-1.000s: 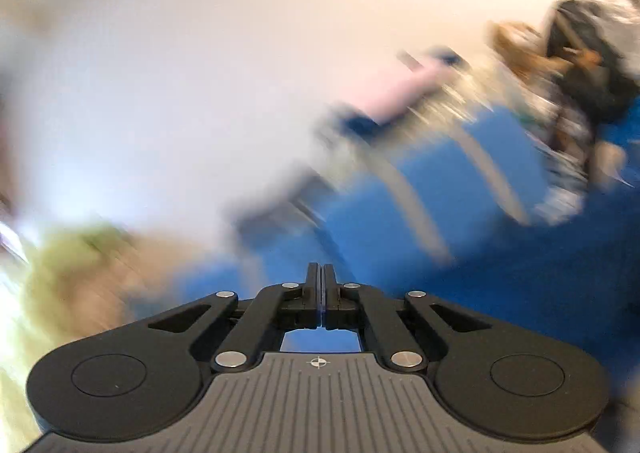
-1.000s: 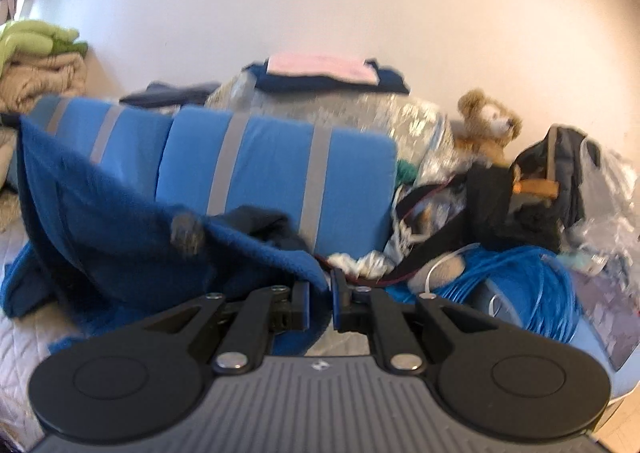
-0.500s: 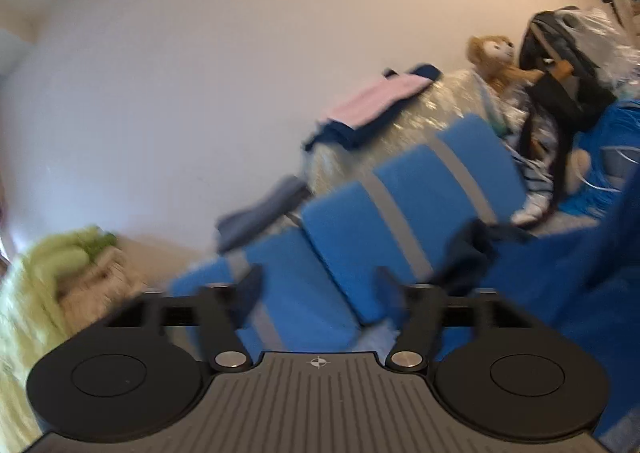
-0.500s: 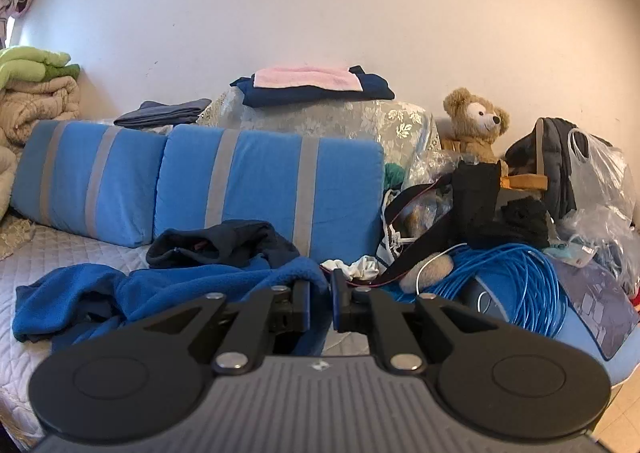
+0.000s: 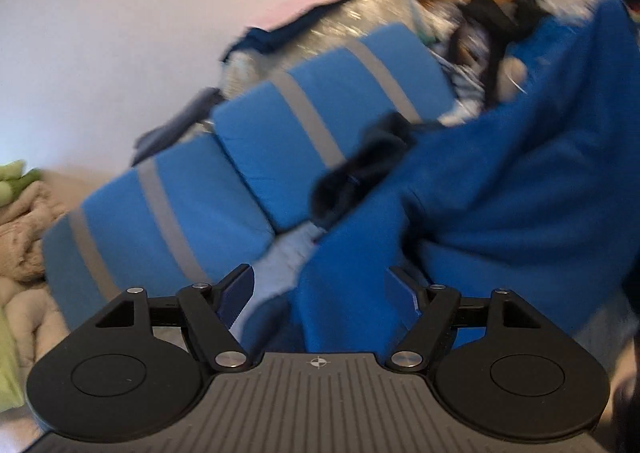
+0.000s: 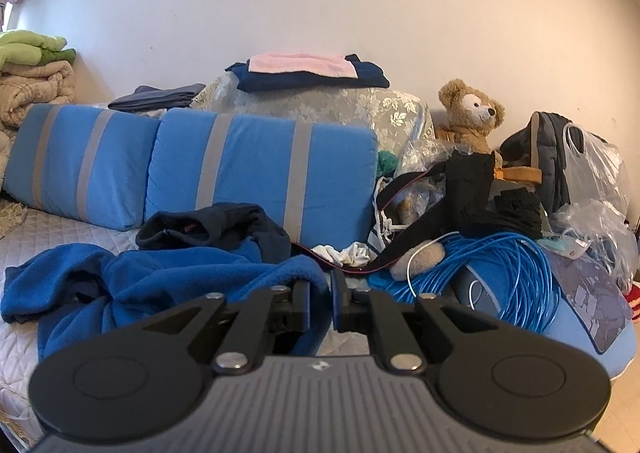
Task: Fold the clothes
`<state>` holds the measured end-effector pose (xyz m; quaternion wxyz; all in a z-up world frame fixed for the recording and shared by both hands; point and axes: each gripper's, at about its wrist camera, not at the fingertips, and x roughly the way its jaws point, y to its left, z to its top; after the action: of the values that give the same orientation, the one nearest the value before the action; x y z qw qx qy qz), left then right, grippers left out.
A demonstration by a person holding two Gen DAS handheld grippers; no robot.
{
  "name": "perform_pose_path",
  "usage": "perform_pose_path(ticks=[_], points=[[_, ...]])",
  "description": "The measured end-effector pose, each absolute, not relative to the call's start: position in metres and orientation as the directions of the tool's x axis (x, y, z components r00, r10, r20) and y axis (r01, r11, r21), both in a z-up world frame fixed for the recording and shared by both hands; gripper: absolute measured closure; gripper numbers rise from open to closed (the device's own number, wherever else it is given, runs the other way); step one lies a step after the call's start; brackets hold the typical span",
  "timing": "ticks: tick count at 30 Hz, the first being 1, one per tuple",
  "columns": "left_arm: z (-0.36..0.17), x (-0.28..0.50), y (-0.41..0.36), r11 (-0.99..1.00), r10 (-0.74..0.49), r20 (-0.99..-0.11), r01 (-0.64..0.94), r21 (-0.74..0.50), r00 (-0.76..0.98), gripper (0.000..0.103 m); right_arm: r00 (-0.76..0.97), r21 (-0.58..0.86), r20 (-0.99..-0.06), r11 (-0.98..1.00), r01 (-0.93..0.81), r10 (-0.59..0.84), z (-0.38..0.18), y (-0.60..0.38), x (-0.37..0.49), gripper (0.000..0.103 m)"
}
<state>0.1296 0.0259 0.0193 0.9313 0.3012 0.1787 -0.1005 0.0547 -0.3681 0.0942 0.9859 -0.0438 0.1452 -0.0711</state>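
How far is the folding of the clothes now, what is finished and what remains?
Done: a pink and navy stack sits folded on the bundle behind the cushions. In hand: the right gripper pinches the blue fleece; the left gripper stands open over it. Left: the fleece is crumpled, the dark garment untouched.

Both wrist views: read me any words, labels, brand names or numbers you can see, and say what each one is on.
No readable text in either view.
Round crosshair mark, no letters: on the left gripper body.
Small emblem on the right gripper body: too small to read.
Patterned blue cushion: shapes only.
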Motion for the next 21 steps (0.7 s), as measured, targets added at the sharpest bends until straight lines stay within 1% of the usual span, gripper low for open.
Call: perform_pose_path(ticks=[3,6,10,15,21], points=[[-0.012,0.128,0.022,0.739,-0.067,-0.411,0.322,0.592,0.909,0.032,0.944,-0.106,-0.29,0.986,0.132,-0.158,0.089,-0.371,0.055,0.092],[-0.035,0.126,0.02,0.69,-0.066,-0.442,0.361,0.628,0.894,0.032,0.941,-0.117,-0.296,0.984,0.134,-0.163,0.084,-0.37,0.056,0.092],[-0.062,0.124,0.013,0.577,-0.07,-0.456,0.409,0.707,0.887,0.032,0.937,-0.118,-0.306,0.983,0.14,-0.17,0.078,-0.372,0.057,0.092],[-0.099,0.124,0.004,0.346,-0.066,-0.461,0.453,0.822,0.885,0.032,0.932,-0.108,-0.317,0.983,0.146,-0.174,0.075,-0.375,0.057,0.092],[-0.137,0.128,-0.006,0.092,-0.061,-0.446,0.45,0.888,0.893,0.032,0.931,-0.102,-0.321,0.984,0.148,-0.174,0.071,-0.377,0.056,0.092]])
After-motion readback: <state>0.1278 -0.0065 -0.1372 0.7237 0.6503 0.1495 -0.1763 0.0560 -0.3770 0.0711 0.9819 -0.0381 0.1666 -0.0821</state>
